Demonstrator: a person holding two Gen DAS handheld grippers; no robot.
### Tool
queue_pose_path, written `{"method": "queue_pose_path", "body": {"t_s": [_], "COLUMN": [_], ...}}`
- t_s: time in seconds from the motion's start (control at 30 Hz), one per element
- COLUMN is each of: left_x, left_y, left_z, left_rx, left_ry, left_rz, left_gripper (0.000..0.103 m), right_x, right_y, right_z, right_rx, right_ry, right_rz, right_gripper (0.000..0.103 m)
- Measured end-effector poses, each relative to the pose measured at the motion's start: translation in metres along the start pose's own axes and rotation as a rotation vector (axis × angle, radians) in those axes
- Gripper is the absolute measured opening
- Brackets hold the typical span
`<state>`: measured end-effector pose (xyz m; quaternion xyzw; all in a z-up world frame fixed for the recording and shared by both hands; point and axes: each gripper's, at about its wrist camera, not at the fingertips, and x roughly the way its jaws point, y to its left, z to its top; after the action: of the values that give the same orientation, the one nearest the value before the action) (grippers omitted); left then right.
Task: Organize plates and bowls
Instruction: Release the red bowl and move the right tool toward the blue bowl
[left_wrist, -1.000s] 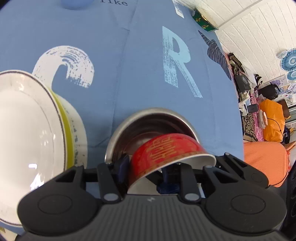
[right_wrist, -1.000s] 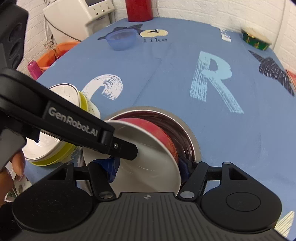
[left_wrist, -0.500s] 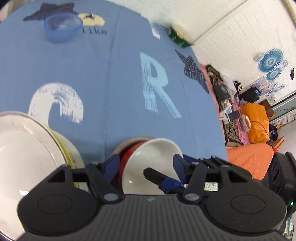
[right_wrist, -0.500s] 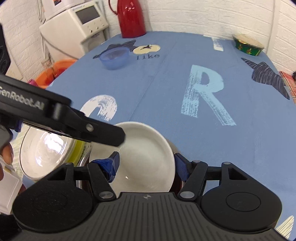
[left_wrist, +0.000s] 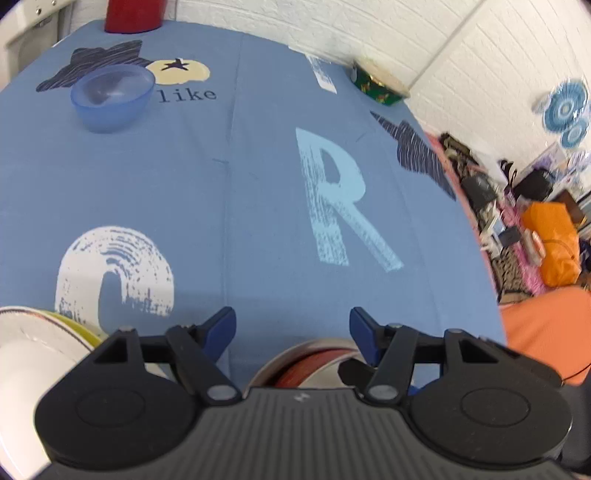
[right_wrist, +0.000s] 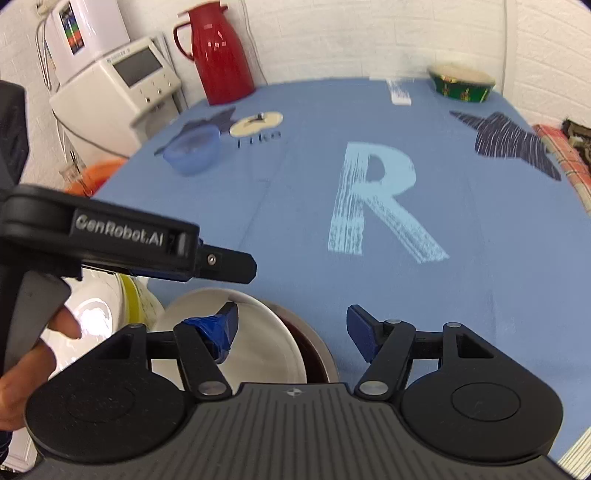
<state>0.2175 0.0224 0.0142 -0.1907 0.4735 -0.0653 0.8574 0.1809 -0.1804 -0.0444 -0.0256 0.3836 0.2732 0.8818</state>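
In the left wrist view, most of the red bowl (left_wrist: 314, 369) and the steel bowl (left_wrist: 280, 363) around it is hidden behind the hand-held gripper's body. The white plate (left_wrist: 22, 354) is cut off by the left edge. In the right wrist view, the steel bowl's near rim is covered, and the printed word (right_wrist: 258, 139) is blurred.

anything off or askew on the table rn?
Nothing spilled or broken. The red bowl sits tilted in the steel bowl, not nested flat. Both hand-held grippers, left and right, are open and hold nothing. The blue bowl and green bowl stand upright, unstacked.
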Motion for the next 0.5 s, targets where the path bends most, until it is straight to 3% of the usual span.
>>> {"method": "queue_pose_path", "body": {"t_s": [0.3, 0.4, 0.5], "left_x": [0.0, 0.001, -0.002], "left_y": [0.014, 0.02, 0.021], "left_z": [-0.008, -0.009, -0.012], "left_rx": [0.004, -0.013, 0.0], "left_ry": [-0.028, -0.015, -0.019], "left_rz": [0.063, 0.052, 0.051], "left_gripper": [0.061, 0.061, 0.061], "right_x": [0.023, 0.026, 0.032], "right_y": [-0.002, -0.001, 0.009], "right_z": [-0.006, -0.004, -0.005], "right_rx": [-0.027, -0.034, -0.104], "right_ry": [0.081, 0.109, 0.191], "right_rz": [0.022, 0.03, -0.003], "right_gripper": [0.053, 0.054, 0.055]}}
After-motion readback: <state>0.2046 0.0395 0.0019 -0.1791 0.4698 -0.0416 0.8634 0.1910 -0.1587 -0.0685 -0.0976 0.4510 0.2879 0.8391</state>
